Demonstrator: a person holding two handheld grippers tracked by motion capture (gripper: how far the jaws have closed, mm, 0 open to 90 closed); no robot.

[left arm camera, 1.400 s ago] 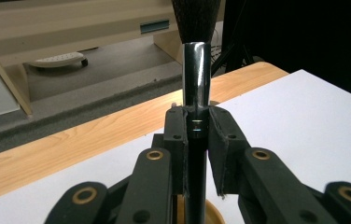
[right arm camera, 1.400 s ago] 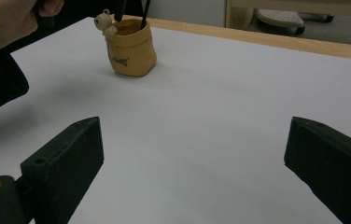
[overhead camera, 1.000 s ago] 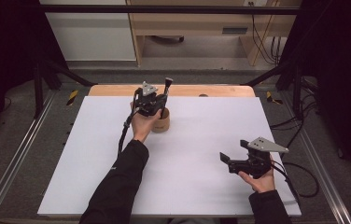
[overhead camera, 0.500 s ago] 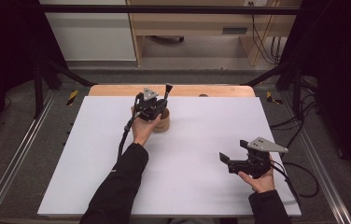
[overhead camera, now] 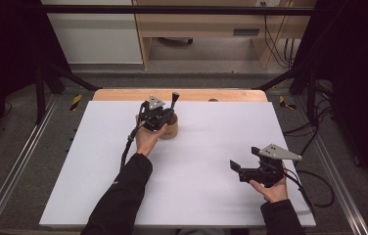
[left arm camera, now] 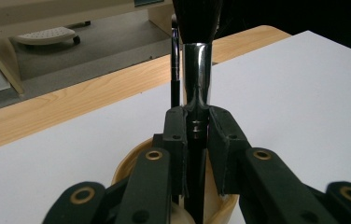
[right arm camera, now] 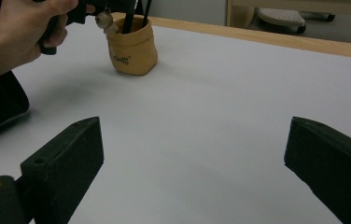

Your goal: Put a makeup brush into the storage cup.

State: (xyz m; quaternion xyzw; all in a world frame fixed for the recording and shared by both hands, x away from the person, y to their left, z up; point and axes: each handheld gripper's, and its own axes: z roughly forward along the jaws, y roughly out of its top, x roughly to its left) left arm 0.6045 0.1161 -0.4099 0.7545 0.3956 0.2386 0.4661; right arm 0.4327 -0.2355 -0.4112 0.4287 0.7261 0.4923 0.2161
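A tan fabric cup (overhead camera: 171, 130) stands at the back of the white board (overhead camera: 211, 147). My left gripper (overhead camera: 165, 115) is just above it, shut on a brush (overhead camera: 174, 99) with a chrome ferrule and black bristles. In the left gripper view the jaws (left arm camera: 197, 126) clamp the brush (left arm camera: 197, 74) upright below its ferrule, over the cup's rim (left arm camera: 127, 168). A thinner black stick (left arm camera: 175, 70) stands behind it in the cup. My right gripper (overhead camera: 237, 168) rests open at the front right, and its jaws (right arm camera: 192, 154) are spread wide with nothing between them. The cup (right arm camera: 131, 51) sits far ahead of them.
A wooden table edge (overhead camera: 123, 94) runs behind the board. Metal frame rails (overhead camera: 15, 171) flank the table, and cables (overhead camera: 314, 181) trail at the right. The person's left hand (right arm camera: 19, 37) and dark sleeve lie across the board's left middle.
My left gripper has come down toward the cup with the brush in it. The right gripper has stayed where it was.
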